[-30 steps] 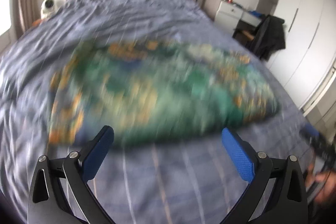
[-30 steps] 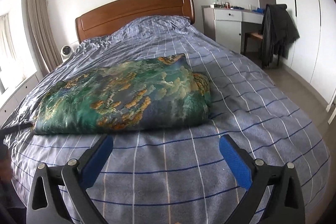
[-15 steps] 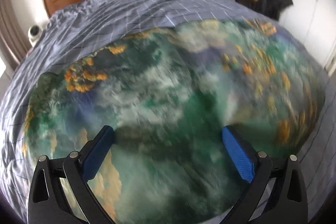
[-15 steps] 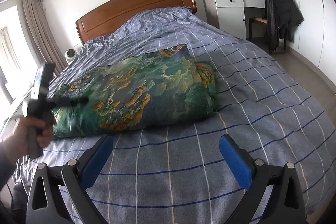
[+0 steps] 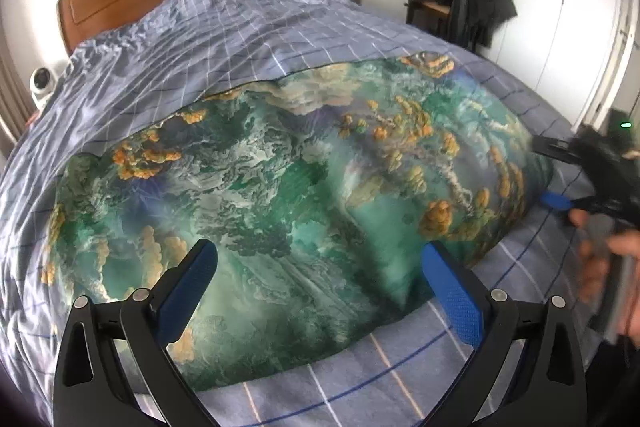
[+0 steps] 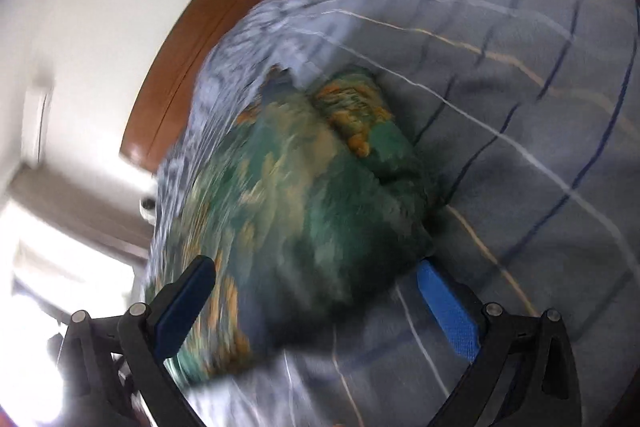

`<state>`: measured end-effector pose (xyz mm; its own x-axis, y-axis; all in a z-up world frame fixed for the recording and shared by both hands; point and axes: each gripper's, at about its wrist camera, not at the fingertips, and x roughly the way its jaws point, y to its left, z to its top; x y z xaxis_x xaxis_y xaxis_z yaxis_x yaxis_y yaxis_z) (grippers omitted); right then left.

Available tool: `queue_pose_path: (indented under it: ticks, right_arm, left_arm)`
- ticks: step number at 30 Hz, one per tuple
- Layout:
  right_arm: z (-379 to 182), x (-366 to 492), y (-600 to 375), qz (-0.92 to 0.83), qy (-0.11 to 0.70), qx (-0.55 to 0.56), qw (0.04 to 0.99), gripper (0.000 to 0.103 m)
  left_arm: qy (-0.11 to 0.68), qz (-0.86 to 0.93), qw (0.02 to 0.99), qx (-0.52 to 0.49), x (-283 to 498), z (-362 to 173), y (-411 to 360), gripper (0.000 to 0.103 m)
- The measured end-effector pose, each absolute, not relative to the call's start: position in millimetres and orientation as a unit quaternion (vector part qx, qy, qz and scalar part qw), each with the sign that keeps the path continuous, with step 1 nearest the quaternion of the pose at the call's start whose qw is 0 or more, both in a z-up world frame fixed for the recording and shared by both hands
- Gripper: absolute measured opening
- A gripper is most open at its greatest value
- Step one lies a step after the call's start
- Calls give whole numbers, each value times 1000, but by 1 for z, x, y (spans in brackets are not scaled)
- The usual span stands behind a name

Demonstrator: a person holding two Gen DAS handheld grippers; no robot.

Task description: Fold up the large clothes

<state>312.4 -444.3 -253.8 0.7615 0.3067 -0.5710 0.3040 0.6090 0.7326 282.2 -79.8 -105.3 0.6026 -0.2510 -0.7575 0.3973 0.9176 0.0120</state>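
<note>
moved: right gripper (image 6: 316,307) now swings in beside green-and-orange printed folded fabric (image 5: 280,195), jaws apart
left gripper (image 5: 320,287): jaws apart, over fabric, readying grasp

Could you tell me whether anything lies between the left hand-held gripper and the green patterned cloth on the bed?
Nothing visible does. The left hand-held gripper is open directly over the green patterned cloth, which lies bare on the striped bed cover.

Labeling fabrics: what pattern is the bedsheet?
Bedsheet: blue-grey with a thin white and dark-blue grid; clearest in left wrist view.
</note>
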Motion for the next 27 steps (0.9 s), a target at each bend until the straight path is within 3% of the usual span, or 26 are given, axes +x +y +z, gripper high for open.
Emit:
queue_pose_path:
  ticks: [3,4,5,8,10,18,22,27]
  right_arm:
    - [-269,328,-448,-33,345,487,801,103]
    - [-270,331,-449,-37,344,488,802,92]
    - [-268,332,-450,-52,343,484,803,60]
    - [-255,322,-448,-47,319,485,813,39]
    - [-226,314,-433,-39,304,421,854,34]
    - [-104,286,-307,38,209,121,970,34]
    - [-82,267,-225,89,175,-32,980,34]
    - [-94,236,-136,140,149,-191,960,34]
  left_arm:
    - [411,-185,889,85,279,-101,-74,102]
    - [414,-186,887,85,279,-99,-72,102]
    - [417,-186,886,84,281,-96,-69,102]
    - [416,-194,886,70,288,-77,-62,102]
    - [410,-214,885,52,297,-56,-62,102]
    - [413,-360,836,8,320,20,-103,102]
    - [434,-368,822,18,333,31,-101,102]
    - [470,-302,829,23,340,17,-67,102]
